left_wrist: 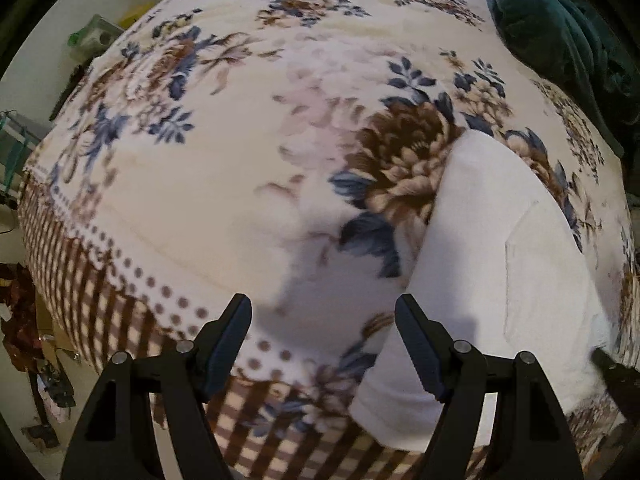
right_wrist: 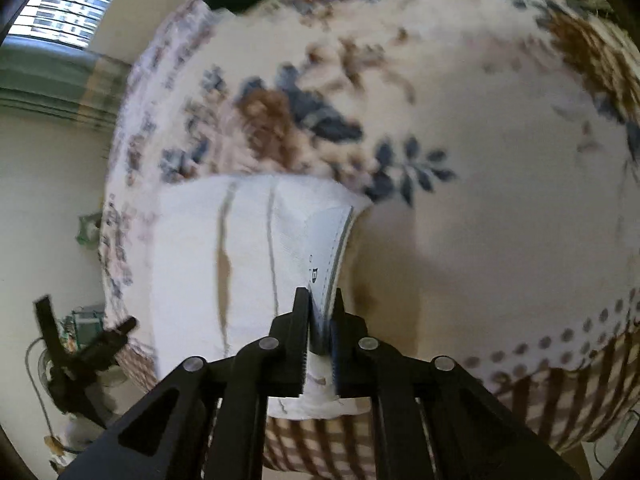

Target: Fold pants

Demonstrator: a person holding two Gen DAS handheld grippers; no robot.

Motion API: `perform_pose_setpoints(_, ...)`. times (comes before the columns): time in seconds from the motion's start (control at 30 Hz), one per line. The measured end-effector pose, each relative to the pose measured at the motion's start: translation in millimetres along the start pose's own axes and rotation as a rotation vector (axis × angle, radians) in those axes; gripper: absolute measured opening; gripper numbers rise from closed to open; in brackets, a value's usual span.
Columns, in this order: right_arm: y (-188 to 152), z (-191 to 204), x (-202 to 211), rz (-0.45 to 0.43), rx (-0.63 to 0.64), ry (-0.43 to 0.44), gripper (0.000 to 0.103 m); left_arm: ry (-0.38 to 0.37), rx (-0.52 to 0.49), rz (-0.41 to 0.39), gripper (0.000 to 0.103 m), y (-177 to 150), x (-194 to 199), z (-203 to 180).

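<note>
White pants (left_wrist: pixel 500 264) lie folded on a floral blanket near the bed's front edge. My left gripper (left_wrist: pixel 323 312) is open and empty, just above the blanket, with its right finger at the pants' left edge. In the right wrist view the pants (right_wrist: pixel 248 264) show as a white folded stack. My right gripper (right_wrist: pixel 319 300) is shut on the pants' raised edge with a grey seam, lifting it slightly. The right gripper's tip also shows at the right edge of the left wrist view (left_wrist: pixel 608 364), and the left gripper shows at the lower left of the right wrist view (right_wrist: pixel 86 344).
The floral blanket (left_wrist: pixel 240 184) covers the bed and has a brown checked border (left_wrist: pixel 120 320) at the front edge. A dark green blanket (left_wrist: pixel 560 36) lies at the far right. Clutter sits on the floor to the left (left_wrist: pixel 24 320). A window (right_wrist: pixel 68 4) is at the far left.
</note>
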State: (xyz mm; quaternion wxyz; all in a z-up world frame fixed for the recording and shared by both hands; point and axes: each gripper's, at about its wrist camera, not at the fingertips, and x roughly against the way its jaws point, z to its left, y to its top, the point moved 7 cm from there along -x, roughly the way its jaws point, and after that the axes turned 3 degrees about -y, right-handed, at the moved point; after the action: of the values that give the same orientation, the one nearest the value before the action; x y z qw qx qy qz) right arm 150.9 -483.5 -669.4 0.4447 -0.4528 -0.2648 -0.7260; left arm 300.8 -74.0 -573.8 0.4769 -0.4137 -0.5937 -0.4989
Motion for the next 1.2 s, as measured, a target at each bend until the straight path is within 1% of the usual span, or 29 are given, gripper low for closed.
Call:
perform_pose_setpoints(0.03, -3, -7, -8, 0.039, -0.037, 0.018, 0.027, -0.006, 0.0, 0.007, 0.073, 0, -1, -2)
perform_pose_setpoints(0.07, -7, -15, -15, 0.091, -0.097, 0.065, 0.034, -0.013, -0.001, 0.015, 0.073, -1, -3, -5)
perform_pose_setpoints(0.1, -11, -20, -19, 0.115, -0.143, 0.117, 0.039, -0.018, -0.002, 0.021, 0.073, -1, -4, -8)
perform_pose_setpoints(0.17, -20, -36, -25, 0.133, -0.255, 0.222, 0.072, -0.031, -0.006, 0.024, 0.073, -1, -4, -13)
perform_pose_setpoints(0.2, -24, -40, -28, 0.138, -0.286, 0.25, 0.076, -0.037, -0.01, 0.022, 0.073, -1, -3, -16)
perform_pose_setpoints(0.3, -40, -42, -49, 0.204, -0.34, 0.353, 0.077, -0.051, -0.028, 0.023, 0.073, -2, -4, -26)
perform_pose_setpoints(0.33, -42, -40, -52, 0.202, -0.335, 0.362, 0.071, -0.057, -0.033, 0.024, 0.073, -3, -5, -29)
perform_pose_setpoints(0.37, -43, -35, -53, 0.172, -0.321, 0.346, 0.044, -0.062, -0.039, 0.025, 0.073, -3, -5, -32)
perform_pose_setpoints(0.4, -45, -32, -52, 0.146, -0.287, 0.299, 0.03, -0.065, -0.044, 0.026, 0.073, -3, -5, -35)
perform_pose_setpoints(0.43, -46, -26, -46, 0.115, -0.234, 0.227, 0.014, -0.067, -0.052, 0.027, 0.073, -3, -6, -38)
perform_pose_setpoints(0.47, -47, -23, -39, 0.094, -0.217, 0.197, 0.01, -0.068, -0.061, 0.029, 0.073, -3, -7, -40)
perform_pose_setpoints(0.5, -48, -21, -29, 0.066, -0.206, 0.166, 0.01, -0.073, -0.073, 0.035, 0.073, -1, -8, -44)
perform_pose_setpoints(0.57, -49, -23, 6, -0.025, -0.175, 0.087, 0.009, -0.096, -0.085, 0.043, 0.073, 2, -10, -49)
perform_pose_setpoints(0.6, -50, -29, 21, -0.064, -0.18, 0.048, 0.009, -0.108, -0.093, 0.047, 0.073, 5, -11, -53)
perform_pose_setpoints(0.63, -52, -32, 25, -0.06, -0.186, 0.04, 0.009, -0.115, -0.105, 0.055, 0.073, 10, -13, -56)
perform_pose_setpoints(0.7, -60, -38, 13, 0.07, -0.191, 0.05, 0.011, -0.144, -0.112, 0.063, 0.073, 19, -18, -64)
perform_pose_setpoints(0.73, -61, -40, 12, 0.099, -0.198, 0.041, 0.017, -0.152, -0.114, 0.066, 0.073, 22, -20, -67)
perform_pose_setpoints(0.77, -62, -42, 8, 0.125, -0.184, -0.002, 0.02, -0.163, -0.117, 0.078, 0.073, 28, -24, -72)
perform_pose_setpoints(0.83, -52, -41, 8, 0.13, -0.139, -0.077, 0.02, -0.207, -0.117, 0.108, 0.073, 40, -33, -83)
perform_pose_setpoints(0.87, -43, -40, 14, 0.108, -0.15, -0.066, 0.026, -0.224, -0.115, 0.126, 0.073, 46, -37, -86)
perform_pose_setpoints(0.9, -36, -39, 18, 0.086, -0.176, -0.027, 0.033, -0.236, -0.108, 0.142, 0.073, 53, -43, -88)
perform_pose_setpoints(0.93, -23, -40, 22, 0.053, -0.234, 0.042, 0.051, -0.248, -0.106, 0.148, 0.073, 58, -46, -89)
perform_pose_setpoints(0.97, -13, -40, 24, 0.028, -0.274, 0.084, 0.067, -0.265, -0.107, 0.155, 0.073, 64, -52, -92)
perform_pose_setpoints(1.0, -1, -41, 23, 0.006, -0.304, 0.123, 0.071, -0.27, -0.109, 0.16, 0.073, 70, -58, -93)
perform_pose_setpoints(1.07, 24, -47, 4, 0.01, -0.373, 0.177, 0.072, -0.28, -0.109, 0.178, 0.073, 80, -70, -95)
perform_pose_setpoints(1.1, 36, -48, -11, 0.036, -0.405, 0.218, 0.072, -0.289, -0.108, 0.184, 0.073, 84, -74, -96)
perform_pose_setpoints(1.13, 43, -43, -29, 0.083, -0.423, 0.252, 0.072, -0.297, -0.108, 0.191, 0.073, 87, -78, -97)
perform_pose_setpoints(1.17, 45, -46, -49, 0.141, -0.468, 0.26, 0.072, -0.301, -0.107, 0.2, 0.073, 89, -81, -97)
perform_pose_setpoints(1.2, 44, -48, -61, 0.165, -0.519, 0.265, 0.072, -0.304, -0.106, 0.206, 0.073, 91, -83, -97)
